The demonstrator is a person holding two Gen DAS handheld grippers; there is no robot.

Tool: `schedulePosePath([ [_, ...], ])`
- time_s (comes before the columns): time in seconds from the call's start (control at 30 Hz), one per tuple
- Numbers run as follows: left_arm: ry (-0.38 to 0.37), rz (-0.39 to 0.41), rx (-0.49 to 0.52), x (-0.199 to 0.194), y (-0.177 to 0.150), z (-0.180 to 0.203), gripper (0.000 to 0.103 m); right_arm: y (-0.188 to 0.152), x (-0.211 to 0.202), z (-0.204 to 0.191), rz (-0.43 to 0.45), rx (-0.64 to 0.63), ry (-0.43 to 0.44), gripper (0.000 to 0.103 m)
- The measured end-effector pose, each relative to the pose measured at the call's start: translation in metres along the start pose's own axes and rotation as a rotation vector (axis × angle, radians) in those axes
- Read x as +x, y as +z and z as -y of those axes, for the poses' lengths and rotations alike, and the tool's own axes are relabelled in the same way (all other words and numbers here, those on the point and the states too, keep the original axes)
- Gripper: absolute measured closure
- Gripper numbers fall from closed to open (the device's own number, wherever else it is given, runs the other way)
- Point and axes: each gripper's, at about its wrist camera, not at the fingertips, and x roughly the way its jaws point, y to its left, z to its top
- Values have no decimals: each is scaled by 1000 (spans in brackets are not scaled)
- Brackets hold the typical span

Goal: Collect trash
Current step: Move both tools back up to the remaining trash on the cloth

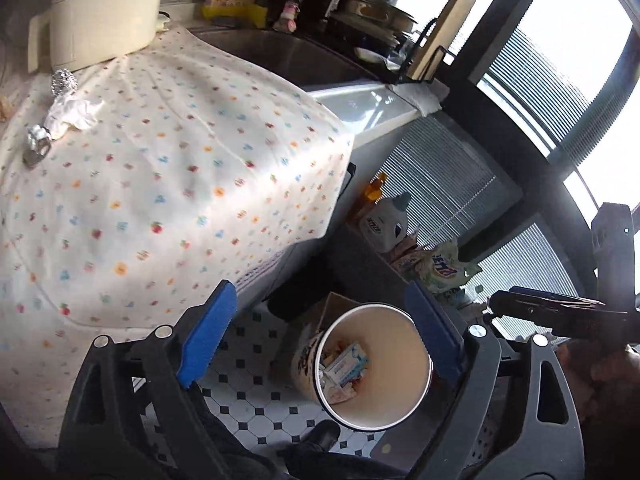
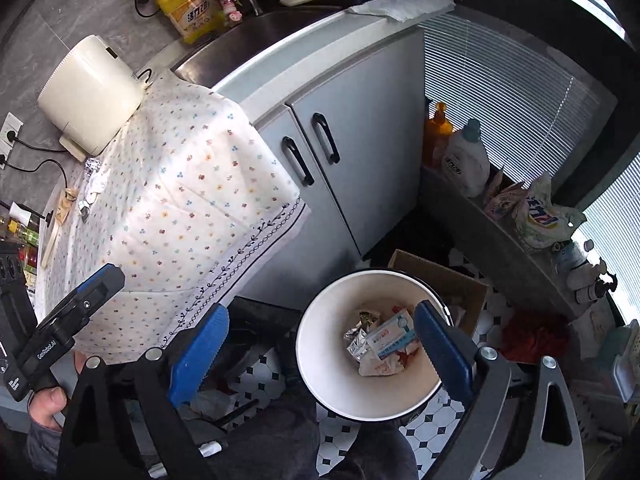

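Both grippers empty above the bin; remaining trash lies at the far end of the cloth-covered surface.

The left gripper (image 1: pixel 320 336) and right gripper (image 2: pixel 320 344) each hold their blue fingers (image 1: pixel 208 332) wide apart with nothing between them, over the white round waste bin (image 2: pixel 320 360) on the tiled floor, which already contains wrappers. The crumpled white tissue (image 1: pixel 70 114) and two silver foil scraps (image 1: pixel 37 144) rest near the far left edge of the floral-clothed surface (image 1: pixel 180 180), beside the cream appliance (image 1: pixel 104 12). In judgement, the left gripper is nearer; the reach runs up and away from the bin.
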Motion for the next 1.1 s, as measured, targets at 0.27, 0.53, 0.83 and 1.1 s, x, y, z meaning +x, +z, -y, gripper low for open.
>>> schedulePosePath([
  [0.27,69,107,-53,-46,17,-42,12,24,5,-54,12,-82,53,11],
  [0.53,131,204,-120,-87,32,-93,7,51,5,-122,48,-181,92,8],
  [0.83,191,277,-191,-119,43,-170,6,73,27,-211,56,-256,131,8],
  [1.1,245,310,-212,-136,61,-249,6,92,67,-291,35,-277,179,8],
])
